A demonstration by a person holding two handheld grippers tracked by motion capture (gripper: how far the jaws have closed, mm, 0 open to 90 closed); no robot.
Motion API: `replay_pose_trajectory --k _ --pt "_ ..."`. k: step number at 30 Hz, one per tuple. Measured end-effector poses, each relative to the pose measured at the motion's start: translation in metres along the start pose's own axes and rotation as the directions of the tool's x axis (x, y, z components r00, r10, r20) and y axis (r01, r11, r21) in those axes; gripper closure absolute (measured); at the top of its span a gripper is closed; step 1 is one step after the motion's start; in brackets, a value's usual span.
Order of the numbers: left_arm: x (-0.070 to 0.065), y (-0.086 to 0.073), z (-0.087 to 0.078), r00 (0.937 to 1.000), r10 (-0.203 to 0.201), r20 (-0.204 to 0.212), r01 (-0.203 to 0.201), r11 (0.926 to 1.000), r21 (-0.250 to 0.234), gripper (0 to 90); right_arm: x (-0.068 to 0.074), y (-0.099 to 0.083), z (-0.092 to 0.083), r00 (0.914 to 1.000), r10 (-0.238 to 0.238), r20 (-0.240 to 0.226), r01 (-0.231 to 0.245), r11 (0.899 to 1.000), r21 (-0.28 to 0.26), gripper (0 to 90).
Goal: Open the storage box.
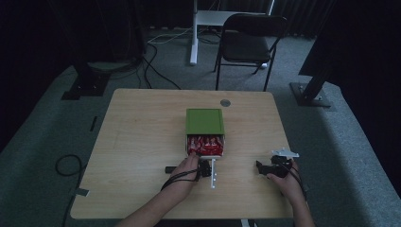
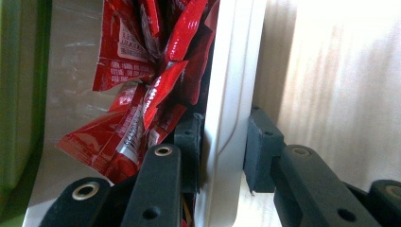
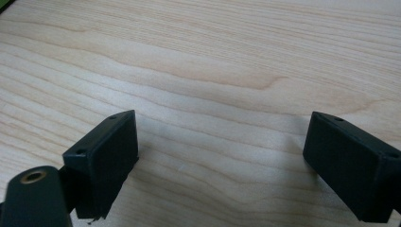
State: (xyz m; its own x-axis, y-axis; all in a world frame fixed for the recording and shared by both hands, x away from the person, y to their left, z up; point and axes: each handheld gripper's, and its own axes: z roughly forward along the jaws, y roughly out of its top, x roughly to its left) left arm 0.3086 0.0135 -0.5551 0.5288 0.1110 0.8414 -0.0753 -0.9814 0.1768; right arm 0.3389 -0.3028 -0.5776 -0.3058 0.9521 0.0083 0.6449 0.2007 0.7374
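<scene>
Jaws of the left gripper (image 2: 222,156) pinch the white front wall of the drawer (image 2: 231,85), which sticks out of the green box (image 1: 204,121) mid-table. A crooked pull could spill red packets (image 2: 146,90). The right gripper (image 3: 222,165) rests spread, empty.

A white drawer (image 1: 206,146) stands pulled out toward the person from a green box (image 1: 204,121) at the table's middle. Red foil packets (image 2: 142,90) fill it, crumpled and overlapping, behind its white front wall (image 2: 231,109).
</scene>
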Motion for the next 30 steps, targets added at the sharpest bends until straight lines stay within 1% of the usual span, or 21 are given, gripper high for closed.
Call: replay_pose_trajectory --k 4,5,7,11,14,15,16,19,20,24,25,26,27,29,30 --pt "-0.004 0.001 -0.006 1.0000 0.001 0.008 -0.001 1.0000 -0.007 71.8 0.000 0.000 0.000 1.0000 0.000 0.000 0.000 1.000 -0.001 10.4" --pt "-0.005 0.001 -0.008 0.9999 0.012 0.009 -0.011 0.9999 -0.004 72.0 0.000 0.000 0.000 1.0000 0.000 0.000 0.000 1.000 0.000 10.4" --pt "-0.006 0.001 -0.012 0.9998 0.009 0.018 -0.009 0.9999 -0.009 72.1 0.000 0.000 0.000 1.0000 0.000 0.000 0.000 1.000 -0.001 10.4" --pt "-0.010 0.000 -0.018 0.9997 0.009 0.022 -0.009 0.9999 -0.014 72.1 0.000 0.000 0.000 1.0000 0.000 0.000 0.000 1.000 0.000 10.4" --pt "-0.013 0.001 -0.023 0.9996 0.013 0.026 -0.013 0.9998 -0.012 72.0 0.000 0.000 0.000 1.0000 0.000 0.000 0.000 1.000 0.000 10.4" --pt "-0.014 0.001 -0.025 0.9993 0.022 0.030 -0.021 0.9997 -0.010 72.1 0.000 0.000 0.000 1.0000 0.000 0.000 0.000 1.000 0.000 10.4" --pt "-0.015 0.001 -0.026 0.9994 0.013 0.032 -0.013 0.9997 -0.019 72.1 0.000 0.000 0.000 1.0000 -0.001 0.000 0.001 1.000 0.000 10.4" --pt "-0.017 0.002 -0.031 0.9992 0.013 0.037 -0.012 0.9997 -0.020 72.1 0.000 0.000 0.000 1.0000 0.000 0.000 0.000 1.000 0.000 10.4" --pt "-0.018 0.002 -0.032 0.9991 0.021 0.038 -0.020 0.9997 -0.017 72.2 0.000 0.000 0.000 1.0000 0.000 0.000 0.000 1.000 0.000 10.4" --pt "-0.022 0.002 -0.038 0.9988 0.027 0.042 -0.026 0.9995 -0.016 72.2 0.000 0.000 0.000 1.0000 -0.001 0.000 0.001 1.000 0.000 10.5" --pt "-0.023 0.003 -0.039 0.9984 0.034 0.046 -0.033 0.9994 -0.011 72.2 0.000 0.000 0.000 1.0000 0.000 0.000 0.000 1.000 0.000 10.4" --pt "-0.024 0.003 -0.041 0.9983 0.030 0.049 -0.029 0.9994 -0.018 72.2 0.000 0.000 0.000 1.0000 0.000 0.000 0.000 1.000 0.000 10.5" --pt "-0.025 0.003 -0.043 0.9975 0.045 0.054 -0.044 0.9989 -0.012 72.2 0.000 0.000 0.000 1.0000 0.000 0.000 0.000 1.000 0.000 10.4" --pt "-0.026 0.004 -0.046 0.9965 0.041 0.073 -0.040 0.9990 -0.018 72.1 0.000 0.000 0.000 1.0000 -0.001 0.000 0.001 1.000 0.000 10.5" --pt "-0.028 0.004 -0.047 0.9959 0.050 0.076 -0.049 0.9986 -0.018 72.1 0.000 0.000 0.000 1.0000 -0.001 0.000 0.001 1.000 0.000 10.5"
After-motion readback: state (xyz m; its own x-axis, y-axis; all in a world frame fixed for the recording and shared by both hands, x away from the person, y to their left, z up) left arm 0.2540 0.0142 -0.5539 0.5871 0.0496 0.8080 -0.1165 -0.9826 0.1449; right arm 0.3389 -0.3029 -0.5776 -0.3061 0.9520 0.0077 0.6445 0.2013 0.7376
